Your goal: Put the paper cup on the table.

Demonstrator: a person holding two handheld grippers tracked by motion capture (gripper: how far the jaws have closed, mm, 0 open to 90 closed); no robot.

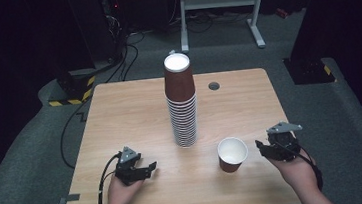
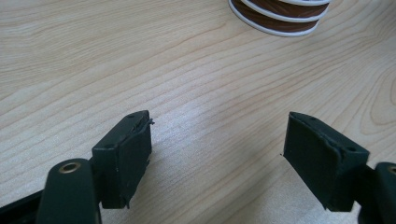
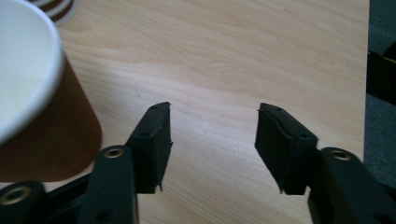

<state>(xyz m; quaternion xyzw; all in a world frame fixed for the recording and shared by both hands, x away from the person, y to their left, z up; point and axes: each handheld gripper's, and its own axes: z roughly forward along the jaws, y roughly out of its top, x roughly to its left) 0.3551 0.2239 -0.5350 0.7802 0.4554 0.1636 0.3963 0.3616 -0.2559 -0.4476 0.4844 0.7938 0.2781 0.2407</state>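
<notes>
Brown paper cups make a tall stack (image 1: 182, 102) in the middle of the table (image 1: 120, 113), seen from the high view. One lone cup (image 1: 232, 154) stands near the right tool (image 1: 269, 149). The left tool (image 1: 147, 168) sits well apart from both.

From the left gripper view, the jaws are wide and empty — the stack's bottom is far ahead.

From the right gripper view, the jaws are wide and empty too — the cup is just beside the left jaw. A bump could tip it, or knock the tall stack over.
</notes>
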